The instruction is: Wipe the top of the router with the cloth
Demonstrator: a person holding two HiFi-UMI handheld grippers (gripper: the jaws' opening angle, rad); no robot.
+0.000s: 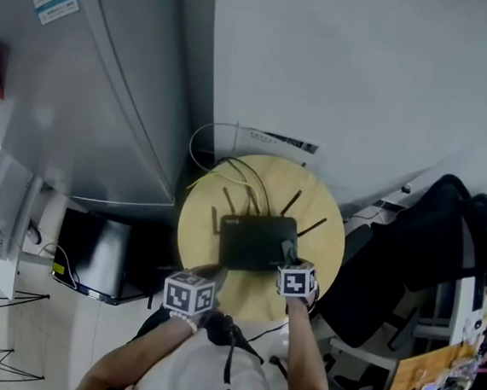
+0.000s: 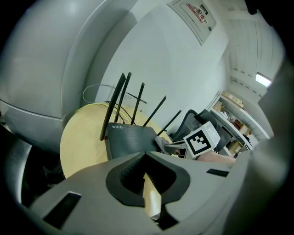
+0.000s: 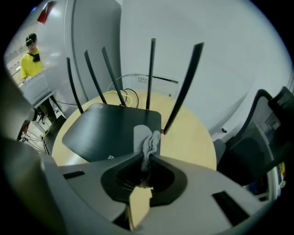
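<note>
A black router [image 1: 256, 241] with several upright antennas lies on a round wooden table [image 1: 202, 220]. My right gripper [image 1: 290, 259] is over the router's near right corner, shut on a small grey-white cloth [image 3: 147, 139]. The cloth's free end rests on the router's top [image 3: 108, 131]. My left gripper [image 1: 218, 274] sits at the table's near edge, just off the router's near left corner, its jaws shut with nothing between them. In the left gripper view the router [image 2: 131, 137] lies ahead of that gripper [image 2: 146, 157], and the right gripper's marker cube [image 2: 201, 139] shows to the right.
Cables [image 1: 229, 164] loop behind the router against the white wall. A tall grey cabinet [image 1: 91, 89] stands at the left with a black box [image 1: 92, 252] on the floor below. A black chair [image 1: 410, 249] crowds the table's right side. A person in yellow [image 3: 31, 62] stands far off.
</note>
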